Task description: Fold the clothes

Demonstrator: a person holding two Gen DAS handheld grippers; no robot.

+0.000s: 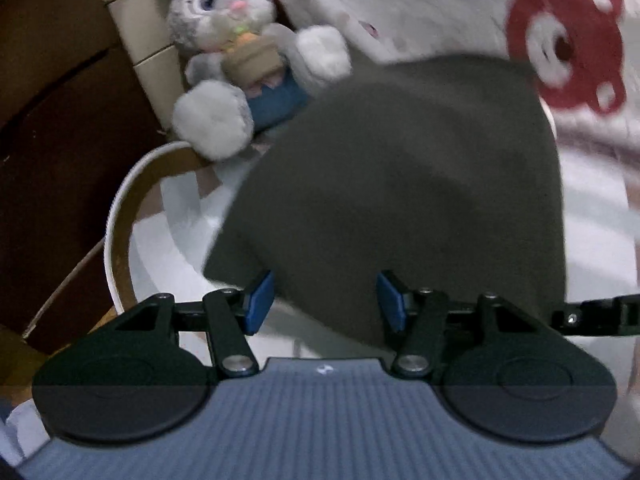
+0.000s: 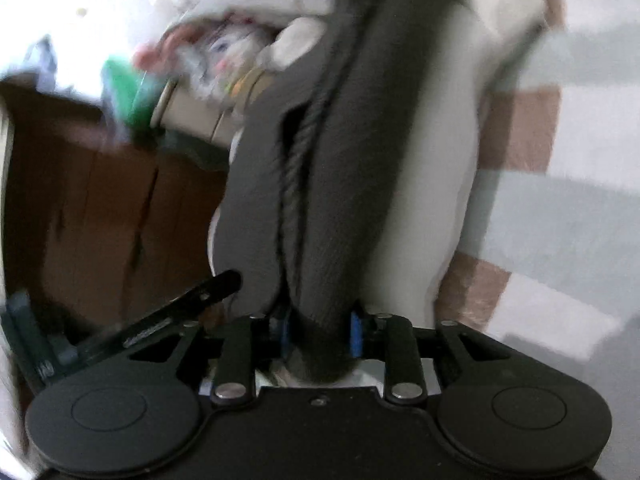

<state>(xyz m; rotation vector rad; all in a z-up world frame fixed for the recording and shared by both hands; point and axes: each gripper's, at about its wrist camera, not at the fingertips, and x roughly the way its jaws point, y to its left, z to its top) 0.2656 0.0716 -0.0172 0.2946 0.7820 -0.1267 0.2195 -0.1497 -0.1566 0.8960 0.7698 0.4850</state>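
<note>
A dark grey garment [image 1: 400, 184] hangs spread out in front of my left gripper [image 1: 326, 300], whose blue pads [image 1: 258, 300] stand wide apart with the cloth's lower edge between them but not pinched. In the right wrist view the same garment [image 2: 332, 200], with a dark drawstring [image 2: 296, 168], is bunched into a thick fold. My right gripper [image 2: 318, 330] is shut on that fold. The right gripper's arm [image 1: 592, 314] shows at the right edge of the left wrist view, at the cloth's edge.
A grey plush rabbit [image 1: 240, 52] sits at the back left against a beige box [image 1: 148, 36]. A white bed sheet with a red bear print [image 1: 568, 40] lies behind the garment. A brown cardboard box [image 2: 100, 208] stands to the left. A checked white, grey and brown blanket [image 2: 560, 200] lies to the right.
</note>
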